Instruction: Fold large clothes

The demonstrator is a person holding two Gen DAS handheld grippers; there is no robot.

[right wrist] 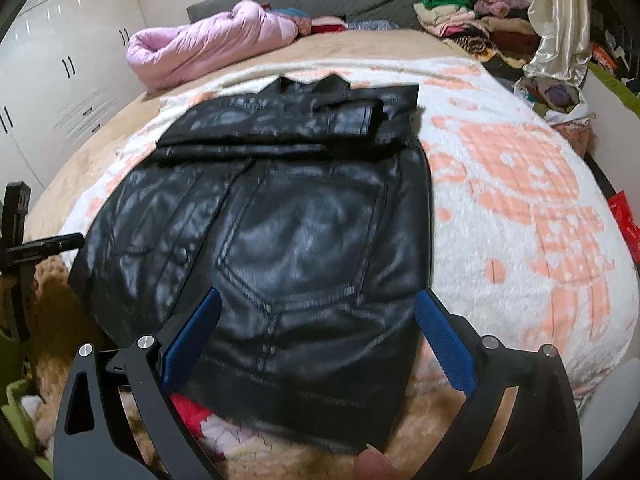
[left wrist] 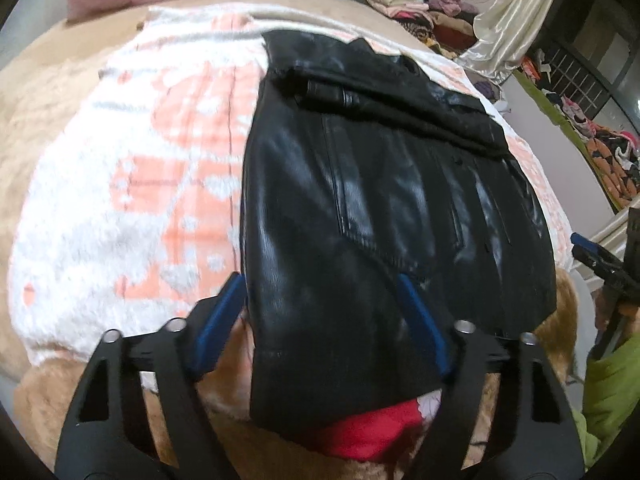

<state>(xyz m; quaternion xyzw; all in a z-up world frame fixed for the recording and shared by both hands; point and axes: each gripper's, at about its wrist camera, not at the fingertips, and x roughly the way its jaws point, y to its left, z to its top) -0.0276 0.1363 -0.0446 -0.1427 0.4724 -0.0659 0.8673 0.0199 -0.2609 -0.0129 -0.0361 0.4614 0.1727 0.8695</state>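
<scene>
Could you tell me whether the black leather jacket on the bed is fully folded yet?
Partly folded. The black leather jacket has its sleeves turned in across the chest, but the body lies flat at full length.

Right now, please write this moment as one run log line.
stage: sleeves folded in | black leather jacket flat on blanket | left gripper open over hem | right gripper open over hem

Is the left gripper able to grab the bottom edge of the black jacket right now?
Probably yes. The left gripper has its jaws apart, straddling the near hem of the black jacket, and nothing lies between them but the jacket itself. The pads do not look pressed on it yet.
</scene>
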